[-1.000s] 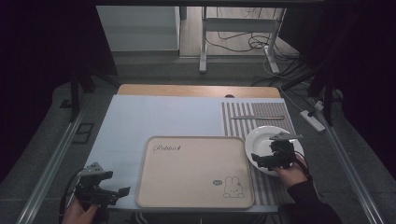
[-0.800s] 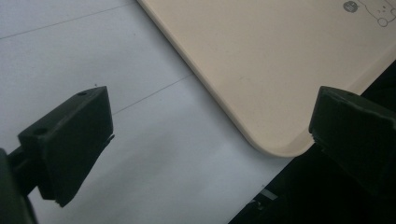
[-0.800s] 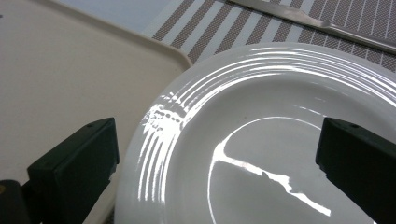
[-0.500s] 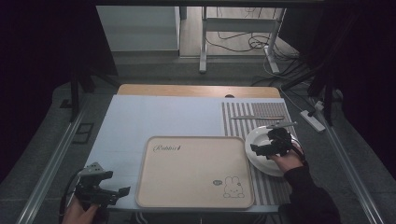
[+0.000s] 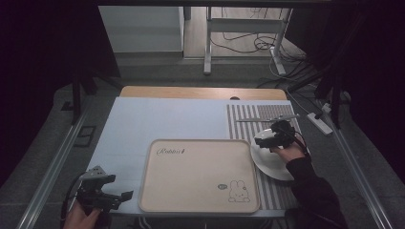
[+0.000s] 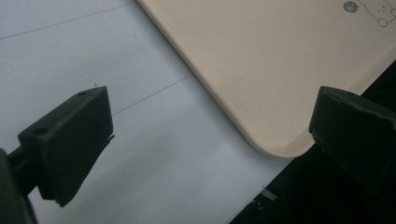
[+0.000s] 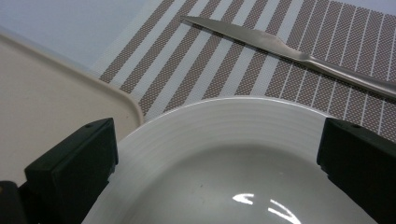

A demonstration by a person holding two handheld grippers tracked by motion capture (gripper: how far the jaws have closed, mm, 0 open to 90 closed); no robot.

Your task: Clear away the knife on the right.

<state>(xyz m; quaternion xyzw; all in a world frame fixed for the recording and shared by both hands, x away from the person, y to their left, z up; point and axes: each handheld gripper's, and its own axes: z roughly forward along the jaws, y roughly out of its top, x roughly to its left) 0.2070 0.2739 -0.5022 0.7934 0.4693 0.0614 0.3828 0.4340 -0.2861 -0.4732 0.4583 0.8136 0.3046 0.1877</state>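
At the right of the high view, the right claw (image 5: pixel 276 135) hangs over the far rim of a white plate (image 5: pixel 274 160), its jaws spread wide and holding nothing. In the right gripper view those two black jaws stand at the lower left and lower right corners of the frame, with the ribbed rim and glossy bowl of the plate (image 7: pixel 243 154) between them. The plate sits on a striped placemat (image 5: pixel 248 121), just beside the right edge of a beige tray (image 5: pixel 198 176). A table knife (image 7: pixel 289 49) lies on the placemat beyond the plate, in the upper right of that view, apart from the rim.

In the lower left corner of the high view the left claw (image 5: pixel 112 198) rests low over the pale blue table (image 5: pixel 162 119), a hand (image 5: pixel 81 218) behind it. Its jaws are also wide apart and empty; the left gripper view shows the near corner of the tray (image 6: pixel 280 140) between them.
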